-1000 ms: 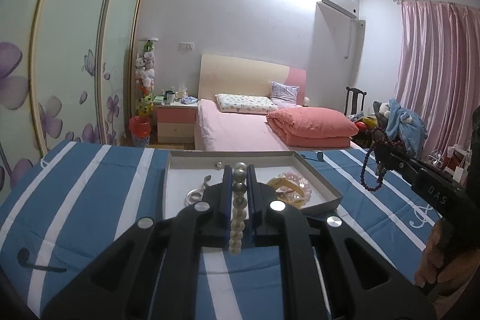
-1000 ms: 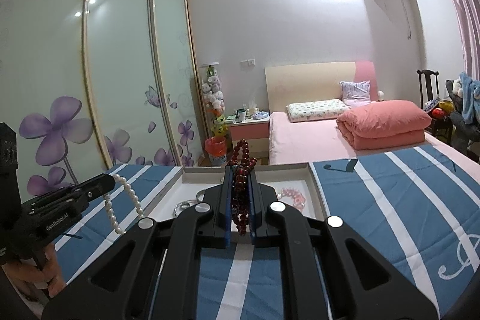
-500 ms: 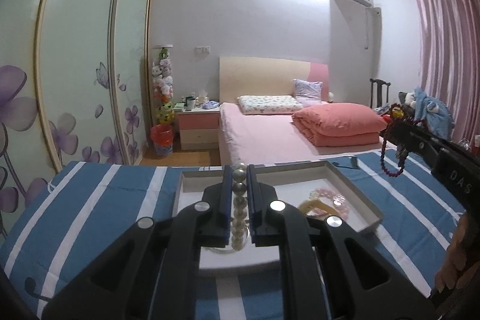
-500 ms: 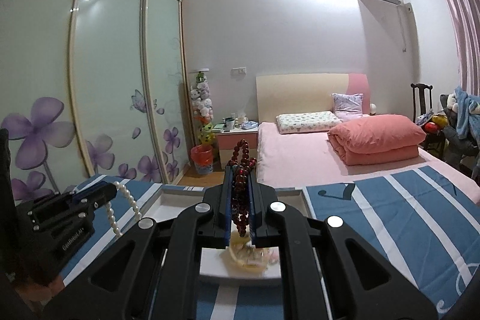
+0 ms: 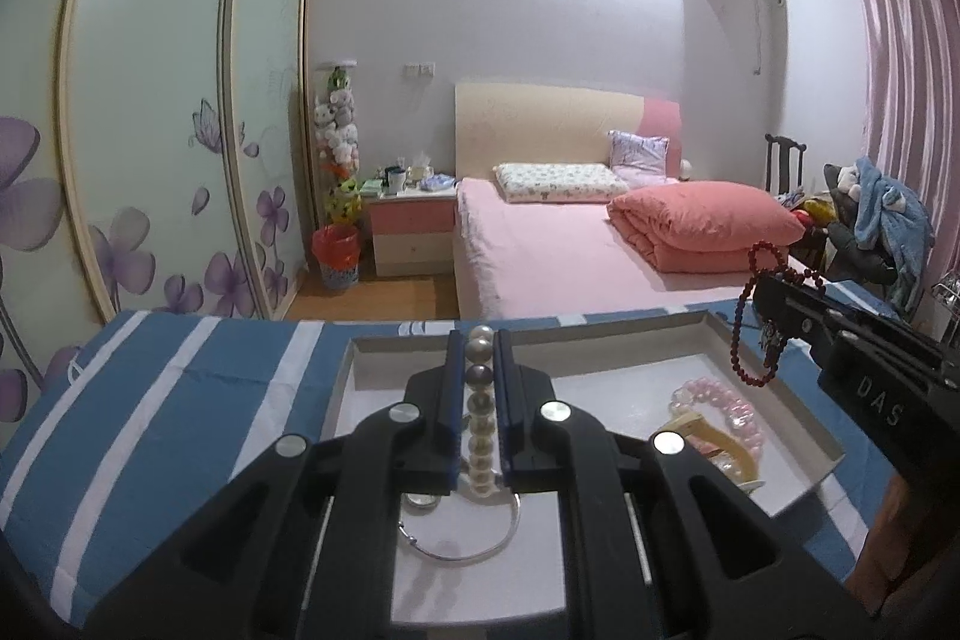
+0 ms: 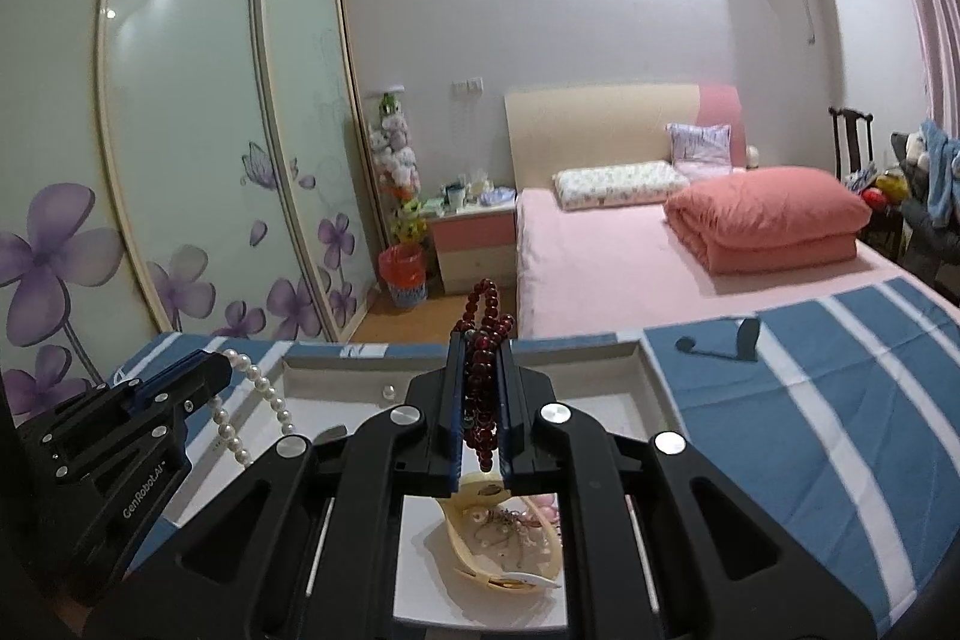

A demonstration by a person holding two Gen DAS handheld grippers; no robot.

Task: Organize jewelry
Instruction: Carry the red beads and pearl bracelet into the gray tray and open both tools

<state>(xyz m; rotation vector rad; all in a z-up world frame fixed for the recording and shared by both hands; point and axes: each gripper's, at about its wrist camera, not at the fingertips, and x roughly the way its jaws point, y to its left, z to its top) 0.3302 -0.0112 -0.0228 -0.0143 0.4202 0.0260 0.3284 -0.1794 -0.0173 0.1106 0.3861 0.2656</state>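
Shallow white cardboard tray (image 5: pixel 831 451) sits on a tabletop covered with blue-and-white striped cloth (image 5: pixel 150 400). Left tongs (image 5: pixel 480 340) clenched on a strand of white pearl beads (image 5: pixel 480 418), strand hanging over the tray's left half; right tongs (image 6: pixel 480 340) clenched on a string of dark red beads (image 6: pixel 480 400), bunched above and below the pads, over the tray's right half. In the tray: a thin silver bangle (image 5: pixel 462 544) directly under the left tongs, a pink bead bracelet (image 5: pixel 720 406) and a cream-coloured hair clip (image 6: pixel 498 550) on the right side, one loose pearl (image 6: pixel 389 391) near the far wall. Each tongs' black body blocks much of the tray floor in its own view. Behind: pink bed with folded salmon quilt (image 5: pixel 702 226), pink-and-cream nightstand (image 5: pixel 414 235), sliding wardrobe doors with purple flowers (image 5: pixel 150 160), pink curtain (image 5: pixel 912 100). Against a second ago: both tongs have come forward from the near cloth to hang over the tray; tray now fills the lower frame; grips unchanged.
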